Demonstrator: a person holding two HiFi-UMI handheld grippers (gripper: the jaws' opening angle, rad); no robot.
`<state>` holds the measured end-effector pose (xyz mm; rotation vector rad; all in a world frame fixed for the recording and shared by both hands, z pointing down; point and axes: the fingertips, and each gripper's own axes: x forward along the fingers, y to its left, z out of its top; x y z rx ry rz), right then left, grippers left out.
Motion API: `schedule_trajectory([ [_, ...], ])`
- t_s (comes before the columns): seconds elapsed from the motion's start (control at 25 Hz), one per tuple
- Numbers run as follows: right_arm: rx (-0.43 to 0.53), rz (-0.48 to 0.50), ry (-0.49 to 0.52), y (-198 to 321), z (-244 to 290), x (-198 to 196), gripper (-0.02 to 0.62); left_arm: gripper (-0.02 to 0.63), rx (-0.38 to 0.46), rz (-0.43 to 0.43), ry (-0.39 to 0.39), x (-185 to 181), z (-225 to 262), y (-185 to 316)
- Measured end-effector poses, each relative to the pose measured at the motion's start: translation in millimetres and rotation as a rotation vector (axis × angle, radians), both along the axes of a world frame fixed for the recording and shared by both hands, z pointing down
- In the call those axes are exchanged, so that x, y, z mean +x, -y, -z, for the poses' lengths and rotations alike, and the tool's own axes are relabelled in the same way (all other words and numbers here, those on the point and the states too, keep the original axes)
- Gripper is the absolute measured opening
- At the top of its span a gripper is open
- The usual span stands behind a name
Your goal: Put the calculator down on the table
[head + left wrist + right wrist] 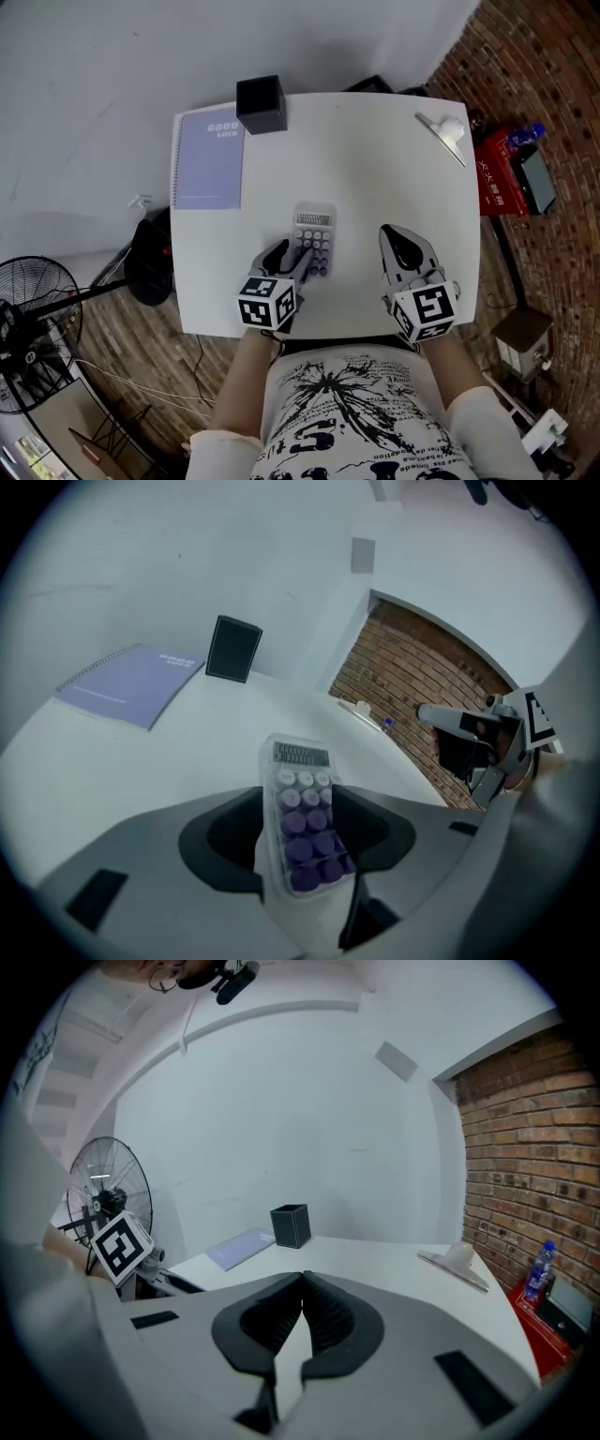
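Note:
A small clear calculator (313,238) with purple keys lies flat on the white table (375,169), near its front edge, display end away from me. My left gripper (292,255) reaches over its near end. In the left gripper view the calculator (302,808) runs lengthwise between the two dark pads of the left gripper (298,803), whose jaws stand wide, open around it, with its bottom resting on the tabletop. My right gripper (390,234) hovers over bare table to the calculator's right. The right gripper (302,1277) is shut, tips touching, with nothing between them.
A lilac spiral notebook (208,157) lies at the back left, a black square pen holder (261,104) beside it. A white flat tool (442,131) rests at the back right corner. A fan (28,347) stands left of the table, a red box (502,173) at its right.

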<state>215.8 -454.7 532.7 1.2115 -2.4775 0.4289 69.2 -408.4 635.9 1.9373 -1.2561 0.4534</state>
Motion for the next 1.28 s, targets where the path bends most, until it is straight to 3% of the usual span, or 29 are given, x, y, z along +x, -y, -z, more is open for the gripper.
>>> schedule_trajectory([
  [0.16, 0.04, 0.006, 0.008, -3, 22, 3, 0.015, 0.227, 0.104, -0.006, 0.008, 0, 39, 11],
  [0.36, 0.138, 0.023, 0.044, -9, 73, -2, 0.014, 0.195, 0.327, -0.064, 0.055, 2, 124, 17],
  [0.6, 0.269, 0.054, 0.08, -25, 133, -3, 0.014, 0.044, 0.609, -0.052, 0.067, -2, 234, 3],
  [0.72, 0.296, 0.038, 0.095, -34, 153, 1, 0.014, 0.019, 0.698, -0.044, 0.082, -5, 271, -11],
  [0.92, 0.323, 0.003, 0.102, -40, 172, 6, 0.014, 0.014, 0.771, -0.074, 0.109, -2, 299, -24],
  [1.28, 0.344, -0.035, 0.087, -40, 184, 14, 0.012, 0.014, 0.794, -0.087, 0.134, -1, 304, -20],
])
